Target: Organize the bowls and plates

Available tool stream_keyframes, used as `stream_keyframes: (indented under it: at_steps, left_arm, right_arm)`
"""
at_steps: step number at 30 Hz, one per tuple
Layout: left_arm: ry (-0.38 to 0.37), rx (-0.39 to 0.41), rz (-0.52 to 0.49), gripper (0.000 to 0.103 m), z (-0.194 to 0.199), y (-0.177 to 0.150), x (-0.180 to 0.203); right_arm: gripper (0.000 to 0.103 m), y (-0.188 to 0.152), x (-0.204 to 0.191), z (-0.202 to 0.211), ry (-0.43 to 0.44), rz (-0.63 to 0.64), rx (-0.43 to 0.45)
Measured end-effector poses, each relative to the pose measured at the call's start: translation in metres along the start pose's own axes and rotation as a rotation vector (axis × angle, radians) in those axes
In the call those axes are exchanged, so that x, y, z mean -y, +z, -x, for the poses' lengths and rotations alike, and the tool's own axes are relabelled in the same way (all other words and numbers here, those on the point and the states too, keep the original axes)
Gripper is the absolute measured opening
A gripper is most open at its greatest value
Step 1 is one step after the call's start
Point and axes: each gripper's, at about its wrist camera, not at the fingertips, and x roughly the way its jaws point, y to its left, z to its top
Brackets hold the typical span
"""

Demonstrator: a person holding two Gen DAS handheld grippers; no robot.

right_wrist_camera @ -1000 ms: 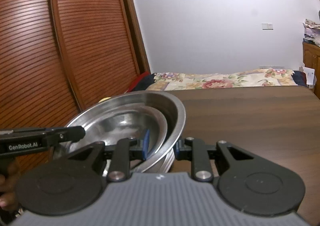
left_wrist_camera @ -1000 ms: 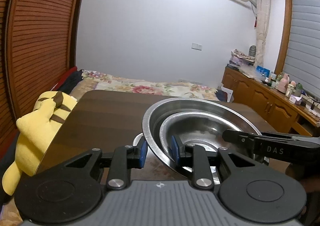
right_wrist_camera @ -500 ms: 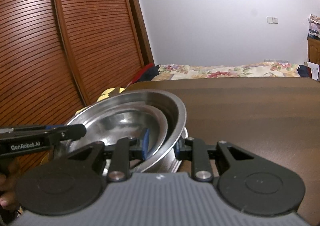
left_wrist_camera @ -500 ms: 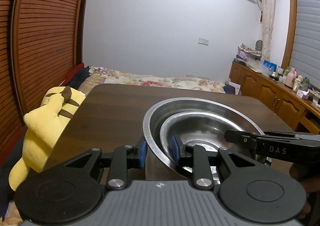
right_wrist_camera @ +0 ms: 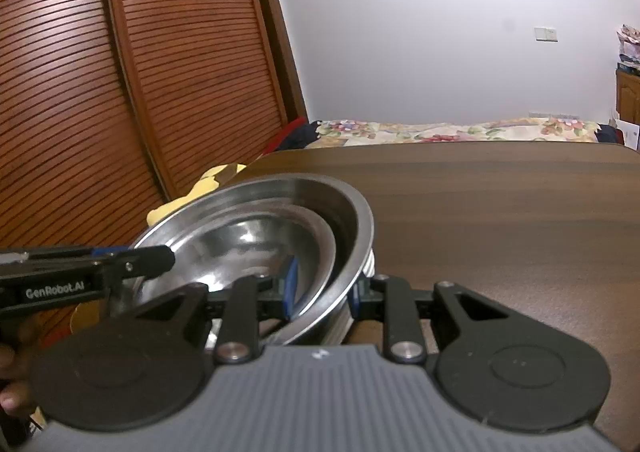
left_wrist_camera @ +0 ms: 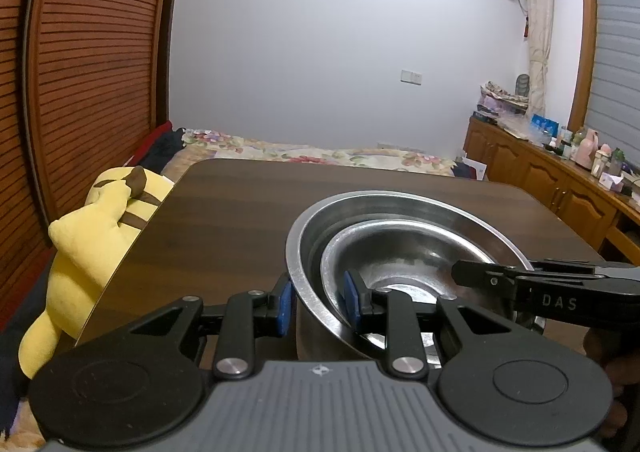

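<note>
Grippers, left [left_wrist_camera: 316, 302] & right [right_wrist_camera: 322, 292], clamp nested bowls' [left_wrist_camera: 400, 211] opposite rims.

Large steel bowl [left_wrist_camera: 400, 207], smaller steel bowl [left_wrist_camera: 404, 248] nested inside, tilted, above table.

Indoor light is soft and cool, and seems to come from overhead, though no lamp shows. In the right wrist view a washed-out bright patch blooms on the far wall [right_wrist_camera: 460, 31] at the top. The nested steel bowls [right_wrist_camera: 256, 240] carry white glare streaks on their inner curves, and the dark counter [left_wrist_camera: 240, 211] shows a dull sheen in bands. The slatted doors [right_wrist_camera: 100, 91] at left bow strongly from fisheye distortion, with dark vignetting in the corners. Near parts of each claw body look slightly soft; far clutter at right is grainy.
</note>
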Motion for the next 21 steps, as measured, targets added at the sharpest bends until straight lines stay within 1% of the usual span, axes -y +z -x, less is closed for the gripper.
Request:
stream_keyframes:
  at_steps: [12,15,17,18,19,21]
  left_arm:
    - [0.007,0.004,-0.009,0.029,0.0005,-0.0032,0.0029]
    - [0.012,0.001,-0.016,0.029,-0.0005,-0.0033,0.0032]
    - [0.012,-0.001,-0.014,0.029,-0.0013,-0.0034,0.0036]
    - [0.013,-0.002,-0.014,0.029,-0.0017,-0.0031,0.0038]
    - [0.015,-0.002,-0.015,0.029,-0.0018,-0.0031,0.0042]
    - [0.017,-0.004,-0.017,0.031,-0.0026,-0.0023,0.0050]
  right_arm:
    - [0.032,-0.0018,-0.0058,-0.0006,-0.014,0.040,-0.006]
    - [0.037,-0.0019,-0.0088,0.0018,-0.031,0.064,0.003]
    - [0.044,-0.0014,-0.0094,0.0040,-0.039,0.077,0.013]
    - [0.050,-0.0009,-0.0089,0.0052,-0.042,0.076,0.017]
    - [0.053,-0.0006,-0.0081,0.0065,-0.045,0.073,0.020]
    - [0.053,0.0000,-0.0063,0.0083,-0.048,0.072,0.024]
